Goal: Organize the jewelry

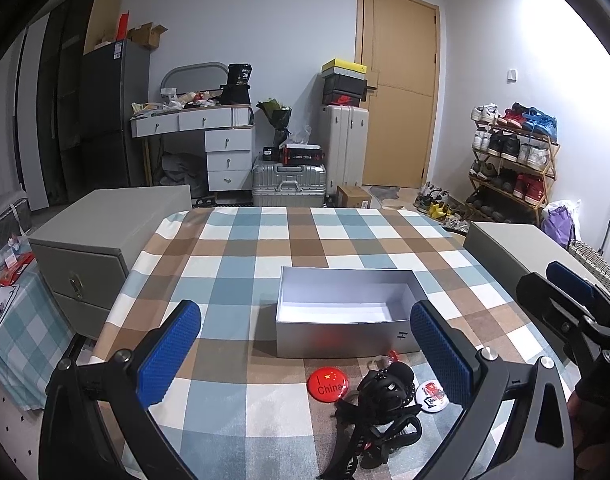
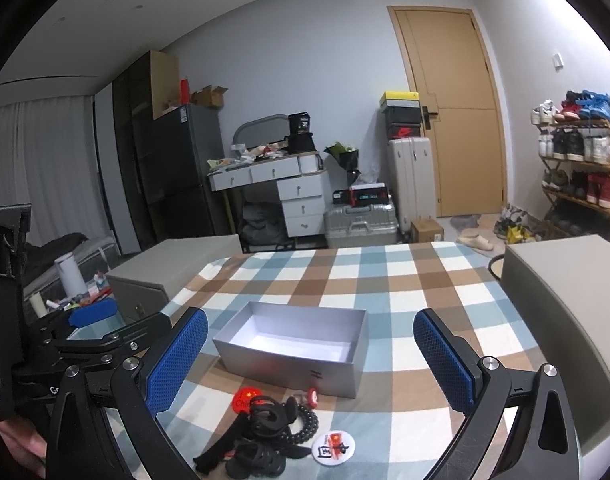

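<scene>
An open, empty silver box sits mid-table on the checked cloth; it also shows in the right wrist view. In front of it lies a pile of black hair clips and ties, a red round "I China" badge, a white round badge and a small red trinket. My left gripper is open and empty above the pile. My right gripper is open and empty, just right of the left one.
Grey cabinets stand at the table's left and right sides. The checked tablecloth covers the table. Behind are suitcases, a desk, a door and a shoe rack.
</scene>
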A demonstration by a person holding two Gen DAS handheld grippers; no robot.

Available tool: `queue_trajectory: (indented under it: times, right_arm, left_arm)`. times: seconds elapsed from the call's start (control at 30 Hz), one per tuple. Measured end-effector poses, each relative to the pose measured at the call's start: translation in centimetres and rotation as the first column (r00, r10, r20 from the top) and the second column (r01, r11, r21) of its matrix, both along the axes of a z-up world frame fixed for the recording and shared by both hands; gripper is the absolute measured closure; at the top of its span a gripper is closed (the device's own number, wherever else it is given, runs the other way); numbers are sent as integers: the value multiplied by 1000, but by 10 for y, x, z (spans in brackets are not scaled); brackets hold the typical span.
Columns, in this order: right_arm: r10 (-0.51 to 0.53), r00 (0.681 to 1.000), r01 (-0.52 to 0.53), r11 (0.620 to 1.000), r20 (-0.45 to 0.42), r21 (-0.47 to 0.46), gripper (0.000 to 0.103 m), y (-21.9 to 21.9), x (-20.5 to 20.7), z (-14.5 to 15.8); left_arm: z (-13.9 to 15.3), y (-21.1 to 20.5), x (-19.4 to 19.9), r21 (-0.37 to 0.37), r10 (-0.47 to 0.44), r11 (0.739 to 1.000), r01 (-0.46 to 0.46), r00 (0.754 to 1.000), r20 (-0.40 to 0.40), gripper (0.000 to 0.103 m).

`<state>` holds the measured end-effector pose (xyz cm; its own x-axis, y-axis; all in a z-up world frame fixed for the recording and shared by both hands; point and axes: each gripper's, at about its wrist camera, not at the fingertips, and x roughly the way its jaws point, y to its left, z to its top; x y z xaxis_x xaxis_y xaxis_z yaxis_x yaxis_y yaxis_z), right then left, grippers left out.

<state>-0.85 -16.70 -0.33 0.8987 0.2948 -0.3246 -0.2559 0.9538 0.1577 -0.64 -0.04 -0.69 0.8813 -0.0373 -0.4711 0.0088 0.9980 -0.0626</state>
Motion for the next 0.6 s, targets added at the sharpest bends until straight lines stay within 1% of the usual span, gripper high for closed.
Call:
queue_trajectory:
  times: [0.6]
  right_arm:
    - [-2,1000,2,1000,1,-7,0,-1,0,-2]
  left_arm:
    - [-1,0,1,0,-3,1000,3,1000,-10,1]
